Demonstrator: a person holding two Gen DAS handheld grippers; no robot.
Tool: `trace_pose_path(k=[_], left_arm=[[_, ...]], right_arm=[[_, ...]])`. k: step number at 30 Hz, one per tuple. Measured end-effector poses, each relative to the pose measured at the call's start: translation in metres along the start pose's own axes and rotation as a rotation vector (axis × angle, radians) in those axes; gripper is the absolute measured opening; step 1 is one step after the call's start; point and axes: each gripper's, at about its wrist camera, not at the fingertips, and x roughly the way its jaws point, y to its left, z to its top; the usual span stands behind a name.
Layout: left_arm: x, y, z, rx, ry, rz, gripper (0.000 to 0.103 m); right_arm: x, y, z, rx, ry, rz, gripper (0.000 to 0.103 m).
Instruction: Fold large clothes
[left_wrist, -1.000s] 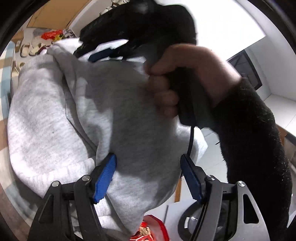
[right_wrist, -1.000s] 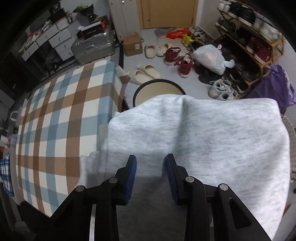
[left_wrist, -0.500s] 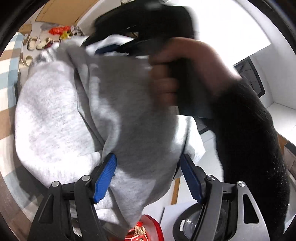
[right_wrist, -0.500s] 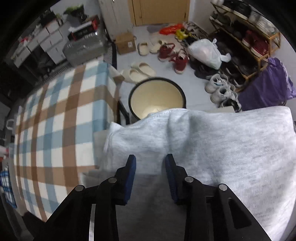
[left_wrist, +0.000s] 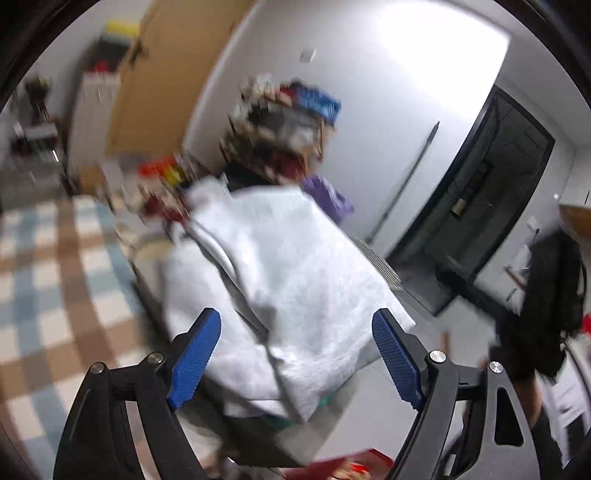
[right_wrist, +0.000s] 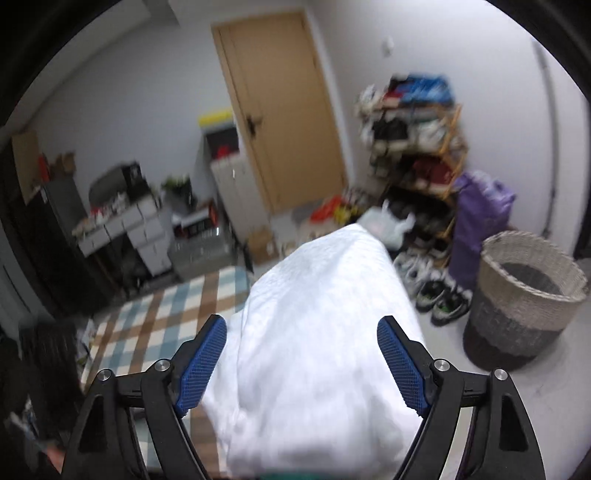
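Right wrist: right gripper (right_wrist: 301, 363) just sprang wide, off grey garment (right_wrist: 325, 332).

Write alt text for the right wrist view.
A folded light grey garment lies between the wide-open blue pads of the right gripper, untouched. Beyond are a checked cloth, a woven basket, a shoe rack and a closed wooden door.

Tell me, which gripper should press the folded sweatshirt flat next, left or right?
Probably the right gripper. Both have just opened and hold nothing, but the folded sweatshirt sits straight ahead between the right one's fingers. In the left gripper view it lies more askew.
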Motion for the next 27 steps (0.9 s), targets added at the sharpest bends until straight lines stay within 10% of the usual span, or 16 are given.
trace_pose_path(k=[7, 14, 27], left_arm=[[-0.061, -0.029, -0.04, 0.142, -0.189, 0.159, 0.102], [-0.082, -0.059, -0.07, 0.285, -0.276, 0.288, 0.102], [-0.091, -0.069, -0.092, 0.307, -0.277, 0.342, 0.102]], right_arm=[[-0.09, 0.048, -0.072, -0.044, -0.235, -0.049, 0.103], [-0.164, 0.09, -0.106, -0.115, -0.427, -0.14, 0.103], [-0.198, 0.1, -0.144, -0.05, -0.51, -0.139, 0.103]])
